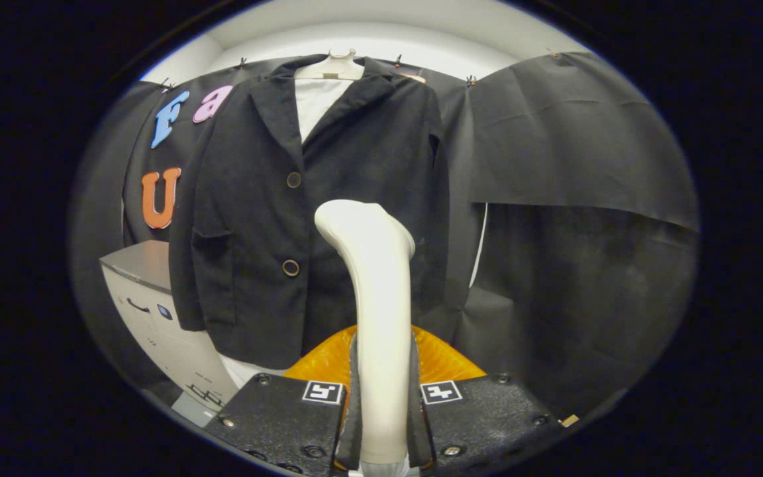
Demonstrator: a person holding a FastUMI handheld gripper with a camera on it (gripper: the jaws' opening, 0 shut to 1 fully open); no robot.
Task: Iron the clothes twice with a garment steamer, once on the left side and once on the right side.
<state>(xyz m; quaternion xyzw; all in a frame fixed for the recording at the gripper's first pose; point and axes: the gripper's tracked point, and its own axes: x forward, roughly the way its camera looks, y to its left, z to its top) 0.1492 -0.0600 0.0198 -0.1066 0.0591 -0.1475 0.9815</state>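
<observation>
One white plastic garment steamer [375,291] stands upright between my fingers, its head bent toward the one black button-front jacket [302,212] just beyond it. My gripper [381,404] is clenched on the steamer's handle, both fingers pressing its sides. The jacket hangs from a single pale hanger [332,67] against the booth's black cloth wall [580,165], two round buttons [291,267] down its front. To do this pass well, I judge I should keep the head square to the fabric and draw it steadily along one front panel.
</observation>
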